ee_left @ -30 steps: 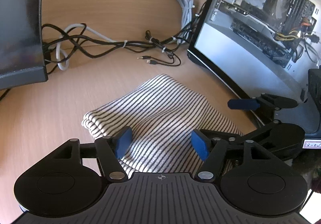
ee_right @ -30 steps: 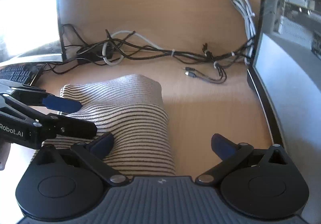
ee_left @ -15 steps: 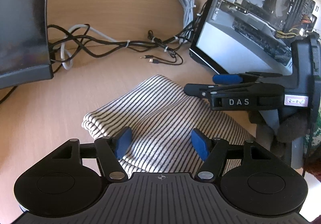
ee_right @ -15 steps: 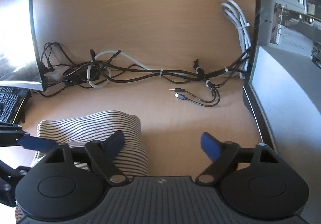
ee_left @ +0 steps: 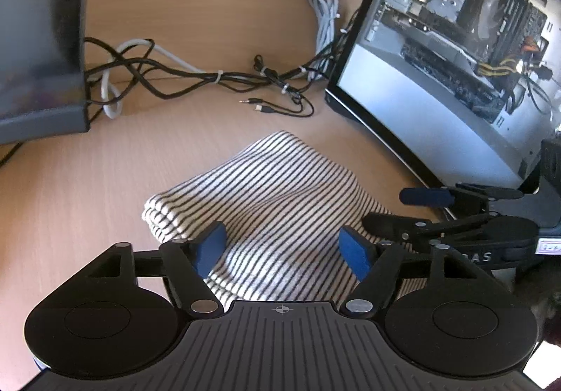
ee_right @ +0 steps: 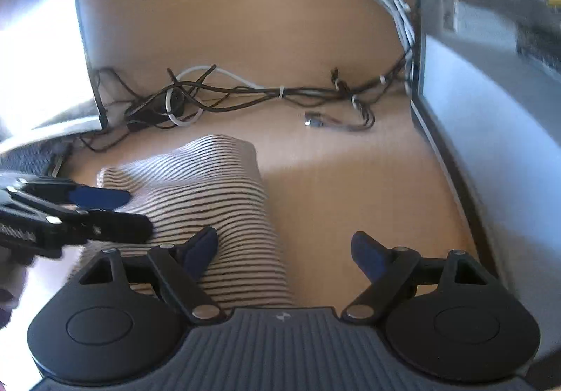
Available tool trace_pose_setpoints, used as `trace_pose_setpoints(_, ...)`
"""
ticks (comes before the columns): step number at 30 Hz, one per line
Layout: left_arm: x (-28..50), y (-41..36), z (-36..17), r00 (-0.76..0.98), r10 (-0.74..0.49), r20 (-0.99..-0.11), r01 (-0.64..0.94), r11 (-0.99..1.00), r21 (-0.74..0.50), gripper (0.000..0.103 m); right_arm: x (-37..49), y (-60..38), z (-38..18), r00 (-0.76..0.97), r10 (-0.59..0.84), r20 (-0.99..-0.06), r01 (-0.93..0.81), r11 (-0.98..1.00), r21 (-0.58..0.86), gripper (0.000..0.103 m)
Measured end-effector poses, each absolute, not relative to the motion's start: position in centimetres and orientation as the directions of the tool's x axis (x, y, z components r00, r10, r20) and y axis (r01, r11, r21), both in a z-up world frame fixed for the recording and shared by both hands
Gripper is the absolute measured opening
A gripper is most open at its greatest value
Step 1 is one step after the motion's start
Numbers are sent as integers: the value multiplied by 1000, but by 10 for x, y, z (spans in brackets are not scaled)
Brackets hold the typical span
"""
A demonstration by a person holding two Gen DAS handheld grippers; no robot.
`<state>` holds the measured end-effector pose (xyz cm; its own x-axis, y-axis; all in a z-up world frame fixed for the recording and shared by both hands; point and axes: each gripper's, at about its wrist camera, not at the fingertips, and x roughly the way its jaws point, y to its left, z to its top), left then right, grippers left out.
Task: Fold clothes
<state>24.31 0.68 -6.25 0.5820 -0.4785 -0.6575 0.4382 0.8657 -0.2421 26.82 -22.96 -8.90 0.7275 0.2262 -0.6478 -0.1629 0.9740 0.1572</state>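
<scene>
On the wooden desk (ee_left: 87, 187) | your folded striped garment (ee_left: 277, 201) lies between both tools | your left gripper (ee_left: 284, 247) spread wide above it, holding nothing | your right gripper (ee_right: 284, 250) equally wide, empty, over its right edge.

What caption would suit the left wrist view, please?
Open left gripper above folded striped garment on wooden desk, right gripper alongside.

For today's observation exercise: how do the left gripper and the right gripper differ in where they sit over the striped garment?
The left gripper has both blue pads over the folded striped garment; the right gripper straddles its edge, one pad over cloth, the other over bare wooden desk. The left sits near the garment's layered corner, the right along its side fold. Both are open, holding nothing.
</scene>
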Motion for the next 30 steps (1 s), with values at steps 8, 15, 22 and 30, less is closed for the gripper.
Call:
trace_pose_setpoints(8,241,-1,-56,618,-434,-656,391,893,-223,78,270,-234,-66,749,271,-605,-247,961,125,80)
trace_pose_setpoints(15,213,3,-31,663,-374,-648,315,925,-213,59,290,-243,-55,766,327,-553,-246,944,219,62)
trace_pose_setpoints(22,204,14,-43,628,-363,-689,318,927,-199,54,298,-230,-74,759,265,-595,-192,964,184,69)
trace_pose_setpoints(30,210,45,-51,513,-516,-686,408,849,-335,56,247,-244,-77,734,158,-661,18,968,251,85)
